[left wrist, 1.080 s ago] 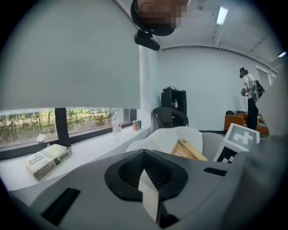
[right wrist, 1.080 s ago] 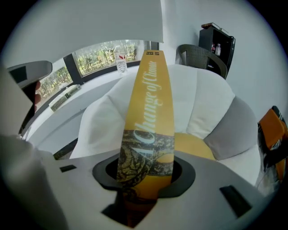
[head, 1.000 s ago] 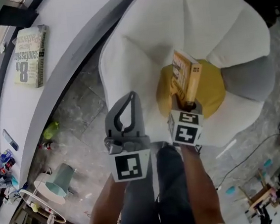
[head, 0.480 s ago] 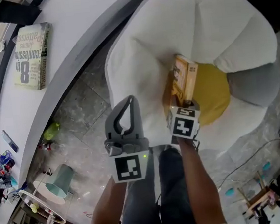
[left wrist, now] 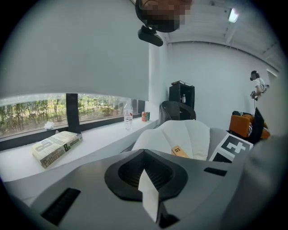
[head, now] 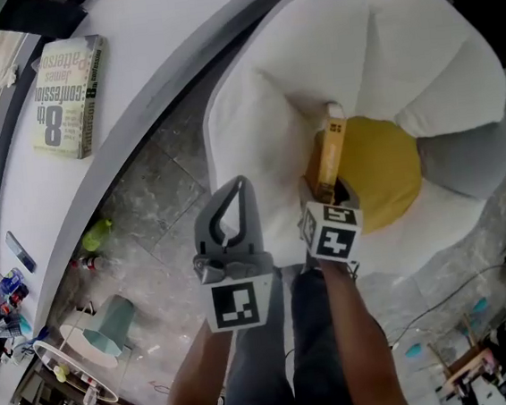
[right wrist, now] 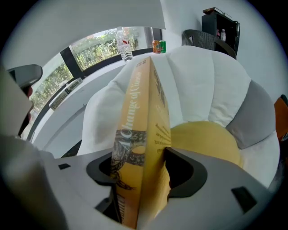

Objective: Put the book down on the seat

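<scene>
Both jaws of the right gripper [head: 336,195] had just been opening round the book [head: 330,148], best tipped flat onto the seat [head: 380,170] ahead; left gripper [head: 238,190] clenched empty.

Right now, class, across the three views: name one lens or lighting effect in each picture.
Head view: the wide lens bows the white ledge into a curve, though the print on the ledge book stays sharp. Left gripper view: a round fisheye image with black corners. Right gripper view: the yellow book sits so near that its lower end blurs.

2nd book [head: 64,98] flat on white ledge [head: 154,28], w/ bottle [left wrist: 128,119], maybe can [left wrist: 145,117] beyond.
</scene>
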`<state>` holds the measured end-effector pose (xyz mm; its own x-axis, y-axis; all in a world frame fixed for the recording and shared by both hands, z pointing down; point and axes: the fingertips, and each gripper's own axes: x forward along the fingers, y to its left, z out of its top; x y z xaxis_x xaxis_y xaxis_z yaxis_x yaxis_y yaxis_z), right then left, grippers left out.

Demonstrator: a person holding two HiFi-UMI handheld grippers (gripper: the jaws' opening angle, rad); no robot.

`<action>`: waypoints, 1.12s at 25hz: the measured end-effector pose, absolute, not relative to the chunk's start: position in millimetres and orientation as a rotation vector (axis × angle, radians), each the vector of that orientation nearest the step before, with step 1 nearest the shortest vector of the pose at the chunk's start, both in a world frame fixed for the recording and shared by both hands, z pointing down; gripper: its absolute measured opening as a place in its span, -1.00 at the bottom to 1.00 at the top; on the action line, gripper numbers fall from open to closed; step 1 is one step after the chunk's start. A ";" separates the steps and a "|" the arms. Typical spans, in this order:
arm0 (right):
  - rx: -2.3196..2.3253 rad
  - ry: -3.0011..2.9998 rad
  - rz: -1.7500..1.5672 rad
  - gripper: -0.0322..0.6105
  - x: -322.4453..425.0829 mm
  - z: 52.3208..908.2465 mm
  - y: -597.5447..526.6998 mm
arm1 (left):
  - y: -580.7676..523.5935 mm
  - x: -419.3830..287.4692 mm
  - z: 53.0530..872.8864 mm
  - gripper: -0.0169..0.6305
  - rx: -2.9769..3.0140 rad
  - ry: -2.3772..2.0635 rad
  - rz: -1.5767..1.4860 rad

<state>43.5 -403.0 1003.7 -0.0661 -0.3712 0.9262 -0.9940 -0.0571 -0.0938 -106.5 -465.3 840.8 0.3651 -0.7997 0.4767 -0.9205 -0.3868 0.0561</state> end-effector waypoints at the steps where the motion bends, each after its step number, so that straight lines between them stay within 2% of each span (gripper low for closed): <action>1: 1.496 -1.531 1.124 -0.03 38.3 1003.4 -403.3 | -465.5 -108.6 841.6 -0.93 2.315 -1.521 0.544; 9: 1.428 -1.638 1.118 0.22 9.8 1001.9 -402.6 | -461.2 -114.4 844.1 -0.93 2.311 -1.525 0.541; 20: 1.379 -1.758 1.073 0.23 -6.2 974.0 -398.6 | -462.6 -106.1 830.1 -0.93 2.320 -1.537 0.519; 28: 1.543 -1.861 0.939 0.23 31.6 908.8 -411.2 | -462.7 -88.9 798.9 -0.93 2.353 -1.544 0.510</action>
